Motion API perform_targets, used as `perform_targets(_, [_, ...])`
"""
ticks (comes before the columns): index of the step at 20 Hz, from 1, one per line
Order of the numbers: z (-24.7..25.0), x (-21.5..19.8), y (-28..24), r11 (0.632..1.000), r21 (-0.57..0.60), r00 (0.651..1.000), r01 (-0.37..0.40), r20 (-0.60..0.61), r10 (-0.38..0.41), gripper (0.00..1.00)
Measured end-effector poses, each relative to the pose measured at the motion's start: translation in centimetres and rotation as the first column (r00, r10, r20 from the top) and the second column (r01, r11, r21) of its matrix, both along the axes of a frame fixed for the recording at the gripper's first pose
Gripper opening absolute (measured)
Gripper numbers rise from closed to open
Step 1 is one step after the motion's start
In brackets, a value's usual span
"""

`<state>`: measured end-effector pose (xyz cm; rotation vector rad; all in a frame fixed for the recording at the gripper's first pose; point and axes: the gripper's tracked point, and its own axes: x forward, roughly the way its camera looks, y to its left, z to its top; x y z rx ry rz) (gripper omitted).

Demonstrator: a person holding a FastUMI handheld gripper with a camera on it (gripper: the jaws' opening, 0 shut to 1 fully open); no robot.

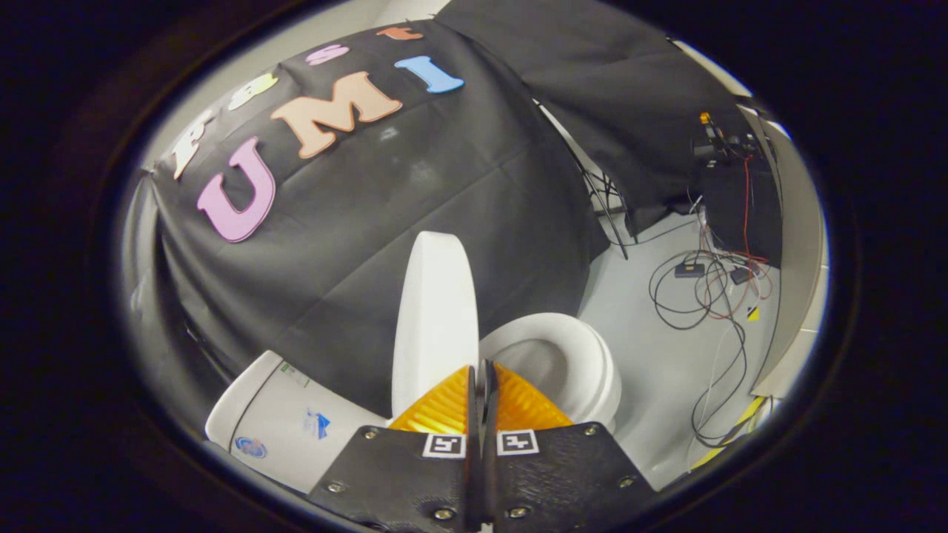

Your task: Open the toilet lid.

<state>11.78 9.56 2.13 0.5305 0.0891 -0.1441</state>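
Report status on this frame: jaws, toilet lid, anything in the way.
Jaws shut, empty, gripper at lid's edge. Toilet lid raised upright, bowl exposed. Cables on floor, clear of path.

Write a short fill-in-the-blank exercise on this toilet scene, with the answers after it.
1. The white plastic toilet lid stands ____ above the white bowl.
2. The gripper with orange ribbed fingers has its fingers ____ together.
3. Loose cables lie on the grey ____ beyond the bowl.

Missing words: raised; shut; floor
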Motion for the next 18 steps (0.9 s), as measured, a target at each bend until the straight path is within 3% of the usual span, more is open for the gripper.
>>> perform_targets(18, [4.1,-2.1,6.9,0.98,-0.192,0.999,-0.044,0.006,0.046,0.01])
